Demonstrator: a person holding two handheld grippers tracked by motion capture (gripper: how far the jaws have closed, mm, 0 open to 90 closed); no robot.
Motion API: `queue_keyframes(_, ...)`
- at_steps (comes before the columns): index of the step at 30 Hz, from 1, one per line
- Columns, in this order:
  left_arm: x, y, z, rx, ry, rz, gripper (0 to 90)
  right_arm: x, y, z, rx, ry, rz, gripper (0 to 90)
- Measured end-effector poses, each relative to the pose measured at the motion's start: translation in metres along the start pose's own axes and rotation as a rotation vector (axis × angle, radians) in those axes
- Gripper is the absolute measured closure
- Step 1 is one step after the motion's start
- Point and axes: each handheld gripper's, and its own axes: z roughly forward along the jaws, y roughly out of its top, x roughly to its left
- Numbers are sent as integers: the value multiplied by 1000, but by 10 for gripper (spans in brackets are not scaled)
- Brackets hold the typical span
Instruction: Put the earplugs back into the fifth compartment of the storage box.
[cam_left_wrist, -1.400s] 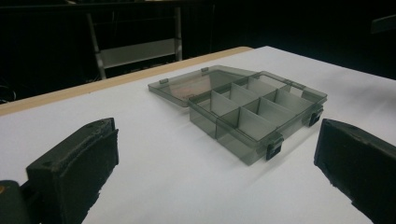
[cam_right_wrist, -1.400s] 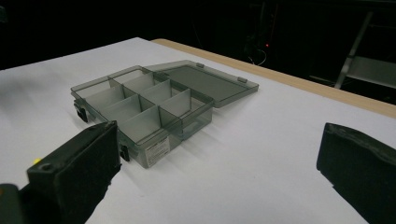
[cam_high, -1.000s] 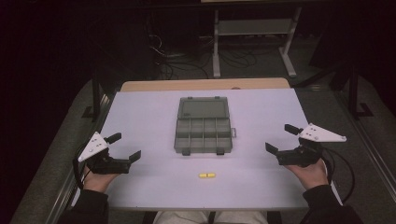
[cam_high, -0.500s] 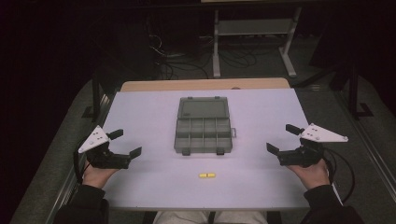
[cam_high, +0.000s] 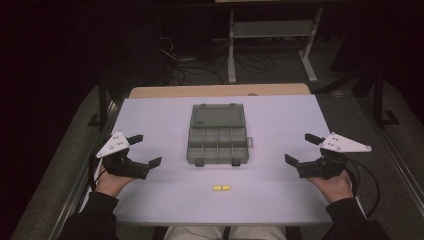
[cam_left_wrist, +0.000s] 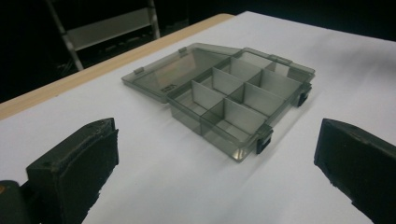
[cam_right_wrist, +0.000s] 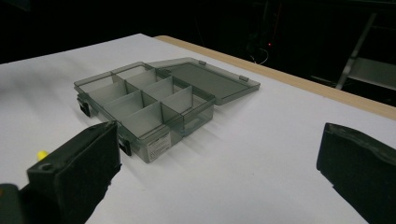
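Currently, in the high view, the left gripper (cam_high: 141, 151) and the right gripper (cam_high: 301, 149) are resting at opposite edges of the white table (cam_high: 150, 120), both with jaws spread wide and holding nothing. The organizer box (cam_high: 218, 136) is lying mid-table with its lid folded flat on the far side, and the yellow capsule (cam_high: 221, 188) is lying on the near side of the box, apart from it and well apart from both grippers. Nothing is blocking either approach; a shelf frame (cam_high: 272, 37) is standing well behind the table. In the left gripper view, the box (cam_left_wrist: 233, 95) is sitting ahead between the wide jaws, its compartments apparently empty; a careless sweep would likely be pushing the light box or tipping its lid. In the right gripper view, the capsule (cam_right_wrist: 42, 154) is peeking out beside the left jaw, with the box (cam_right_wrist: 149, 102) beyond; being small and round, it is probably prone to rolling away or squirting from a hard pinch.
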Motion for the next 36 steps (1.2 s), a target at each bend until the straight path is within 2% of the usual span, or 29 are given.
queue_keyframes(8, -9, 13, 15, 38, -61, 35, 0, -1, 0, 0, 1, 11, 3, 0)
queue_keyframes(14, -14, 18, 22, 57, -85, 50, 0, 0, 0, 1, 11, 20, 1, 0)
queue_keyframes(24, -28, 29, 43, 106, -133, 106, 0, 1, -1, 4, 29, 31, -6, 0)
queue_keyframes(28, -34, 31, 52, 132, -165, 134, 0, 2, -1, 4, 30, 34, -8, 0)
queue_keyframes(36, -48, 28, 75, 216, -216, 194, 0, 3, -1, 6, 39, 48, -11, 0)
